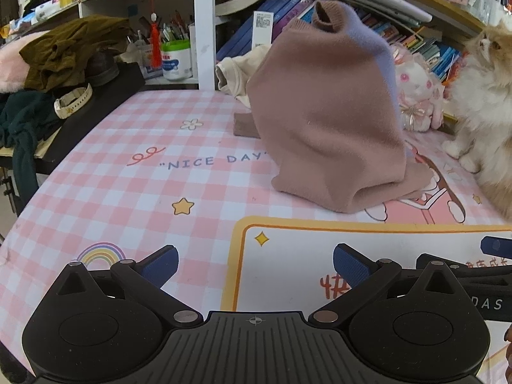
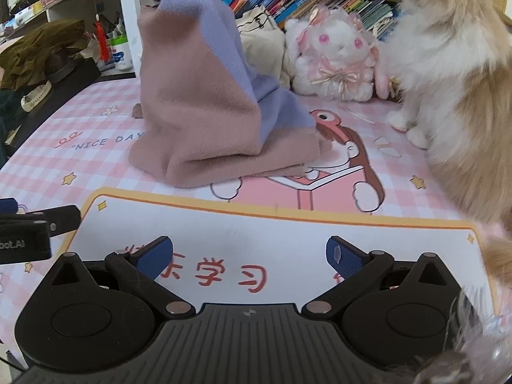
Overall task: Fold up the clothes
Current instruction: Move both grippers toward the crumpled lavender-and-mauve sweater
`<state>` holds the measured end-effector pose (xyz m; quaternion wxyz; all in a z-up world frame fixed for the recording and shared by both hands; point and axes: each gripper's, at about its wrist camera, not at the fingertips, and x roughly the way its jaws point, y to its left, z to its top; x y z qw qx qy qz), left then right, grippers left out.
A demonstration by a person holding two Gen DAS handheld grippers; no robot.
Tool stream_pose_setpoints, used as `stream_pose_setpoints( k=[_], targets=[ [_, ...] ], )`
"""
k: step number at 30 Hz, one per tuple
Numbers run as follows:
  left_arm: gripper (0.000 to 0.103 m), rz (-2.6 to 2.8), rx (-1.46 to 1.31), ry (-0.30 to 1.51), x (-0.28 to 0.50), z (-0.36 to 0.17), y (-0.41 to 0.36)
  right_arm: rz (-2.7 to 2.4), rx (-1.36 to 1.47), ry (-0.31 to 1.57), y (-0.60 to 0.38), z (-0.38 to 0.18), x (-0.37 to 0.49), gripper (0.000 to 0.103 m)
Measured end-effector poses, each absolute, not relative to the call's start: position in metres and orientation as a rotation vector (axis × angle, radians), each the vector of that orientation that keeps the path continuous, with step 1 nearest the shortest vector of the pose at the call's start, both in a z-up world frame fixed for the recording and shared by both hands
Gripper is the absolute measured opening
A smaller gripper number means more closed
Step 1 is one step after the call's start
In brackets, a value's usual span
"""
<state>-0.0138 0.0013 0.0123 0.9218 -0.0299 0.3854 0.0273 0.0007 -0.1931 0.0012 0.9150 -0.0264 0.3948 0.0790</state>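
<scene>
Your left gripper (image 1: pixel 255 264) and right gripper (image 2: pixel 249 254) hover with fingers spread, grasping nothing, while the pink-and-lilac sweater (image 1: pixel 323 108) stands heaped mid-tabletop (image 1: pixel 128 192) beside a fluffy cat (image 2: pixel 448 96).

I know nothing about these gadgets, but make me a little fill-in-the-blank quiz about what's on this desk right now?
1. The sweater is dusty pink and ____.
2. Both the left gripper and the right gripper have their jaws ____, holding nothing.
3. The fluffy animal sitting at the right of the desk mat is a ____.
4. The English words printed on the mat read "NICE ____".

Missing words: purple; open; cat; DAY
</scene>
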Motion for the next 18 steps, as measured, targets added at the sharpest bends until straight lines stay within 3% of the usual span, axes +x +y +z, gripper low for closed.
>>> stream_pose_setpoints(
  k=[18],
  targets=[
    [0.103,0.048,-0.093,0.74,-0.02,0.02,-0.017,0.299,-0.035,0.765,-0.209,0.004,0.005,0.103]
  ],
)
